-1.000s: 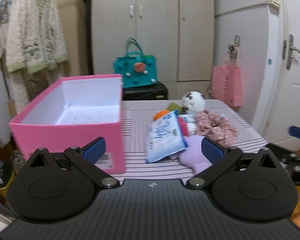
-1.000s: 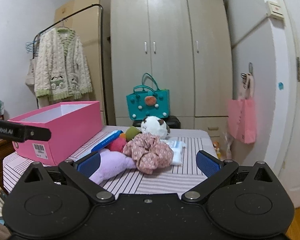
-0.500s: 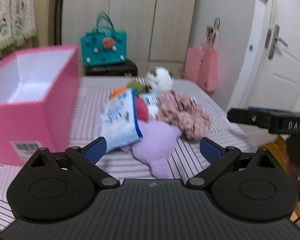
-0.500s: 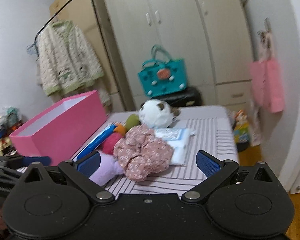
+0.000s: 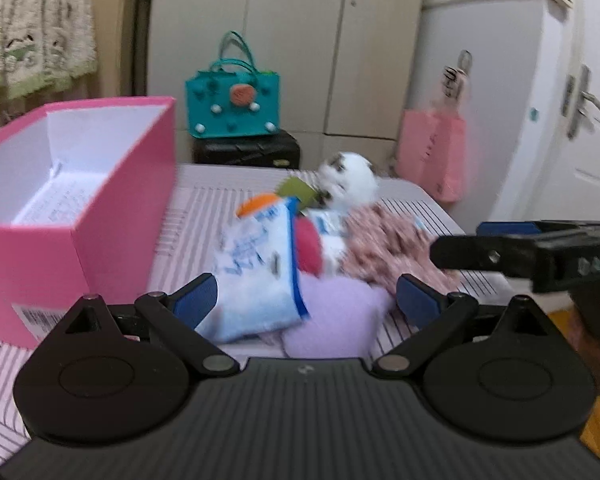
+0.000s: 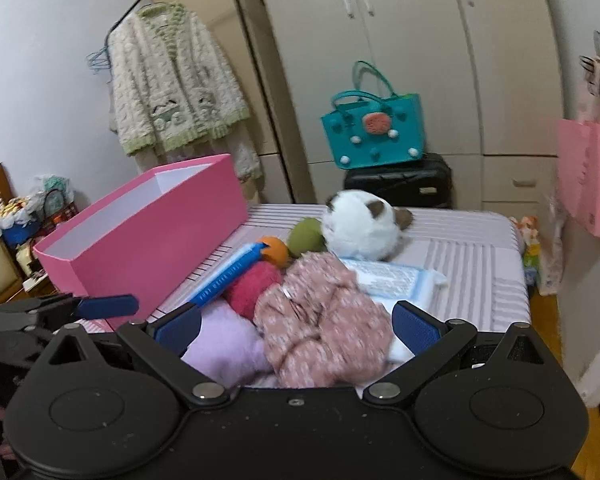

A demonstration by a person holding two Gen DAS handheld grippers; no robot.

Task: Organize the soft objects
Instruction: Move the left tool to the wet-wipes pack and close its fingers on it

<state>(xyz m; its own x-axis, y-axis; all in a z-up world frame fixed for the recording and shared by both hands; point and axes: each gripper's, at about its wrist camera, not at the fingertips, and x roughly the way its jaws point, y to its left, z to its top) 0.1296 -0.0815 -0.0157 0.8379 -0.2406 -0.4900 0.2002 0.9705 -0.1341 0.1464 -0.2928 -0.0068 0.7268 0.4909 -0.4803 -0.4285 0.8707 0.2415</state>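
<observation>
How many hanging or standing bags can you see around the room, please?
2: a teal handled tote bag standing on the black case before the wardrobe, and a pink carrier bag hanging on the right wall. Others may be hidden.

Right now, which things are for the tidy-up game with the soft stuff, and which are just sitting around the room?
For the tidying:
pink box
white plush
flowery pink cloth
purple plush
red soft ball
blue-and-white packet
left gripper, jaws closing over the packet
right gripper, open

Just lying about:
teal bag
knitted cardigan
pink hanging bag
wardrobe
</observation>
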